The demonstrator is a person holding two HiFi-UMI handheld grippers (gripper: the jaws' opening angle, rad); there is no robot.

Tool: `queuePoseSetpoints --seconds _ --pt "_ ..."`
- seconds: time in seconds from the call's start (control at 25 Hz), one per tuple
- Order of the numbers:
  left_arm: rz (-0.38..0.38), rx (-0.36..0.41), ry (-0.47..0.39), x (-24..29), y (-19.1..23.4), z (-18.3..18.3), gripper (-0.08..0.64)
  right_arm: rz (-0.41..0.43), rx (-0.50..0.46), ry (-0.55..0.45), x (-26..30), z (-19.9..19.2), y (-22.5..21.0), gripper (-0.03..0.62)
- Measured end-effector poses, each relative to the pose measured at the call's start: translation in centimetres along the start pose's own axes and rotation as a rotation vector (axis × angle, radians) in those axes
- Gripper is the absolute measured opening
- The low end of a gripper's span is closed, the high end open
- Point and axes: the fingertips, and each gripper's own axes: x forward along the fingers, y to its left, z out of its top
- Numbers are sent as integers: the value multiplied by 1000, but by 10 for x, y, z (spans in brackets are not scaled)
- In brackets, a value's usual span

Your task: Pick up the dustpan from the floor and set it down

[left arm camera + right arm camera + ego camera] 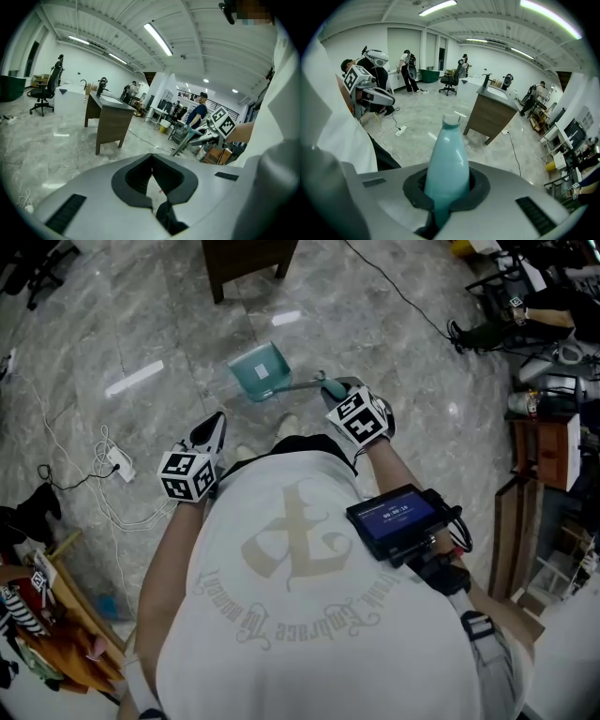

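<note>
Because the right tool (pixel 330 388) grips the teal dustpan (pixel 261 369) only at the handle (pixel 446 159), with the tray reaching out to the far left of it, the main risk is the handle twisting between the pads so that the tray swings or droops. That tool is clenched firmly on the handle, which fills the space between its jaws. The left tool (pixel 152 171) is closed with nothing in it and hangs near the person's left side, well apart from the dustpan, so it gives no support if the tray sags.

From above, the tray sits low over the grey marble floor (pixel 169 324), and whether its lip touches the stone cannot be told. A fast or tilted descent could knock the front edge on the floor and jar the handle loose. A white power strip (pixel 117 462) with its cable lies well to the left, clear of the tray for now.

As far as the head view shows, the tray holds nothing.
</note>
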Motion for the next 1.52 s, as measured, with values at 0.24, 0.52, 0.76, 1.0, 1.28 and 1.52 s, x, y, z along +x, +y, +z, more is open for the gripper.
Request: queuePoseSetpoints --seconds 0.24,0.52,0.76,1.0,1.28,1.52 --pt "2 20 22 -2 5 -4 12 -28 33 15 8 -18 0 20" --pt "-31 53 88 62 -16 21 12 -6 109 54 22 -57 -53 20" --pt "-52 75 127 75 -19 25 12 -18 140 80 30 -79 -62 20" --pt "-79 102 154 83 -25 29 12 -34 177 113 35 -104 -63 20" --pt "-103 126 176 90 -26 35 12 -50 219 140 39 -124 -62 20" --pt "-117 145 189 100 -29 47 12 -56 246 155 43 -138 -65 20"
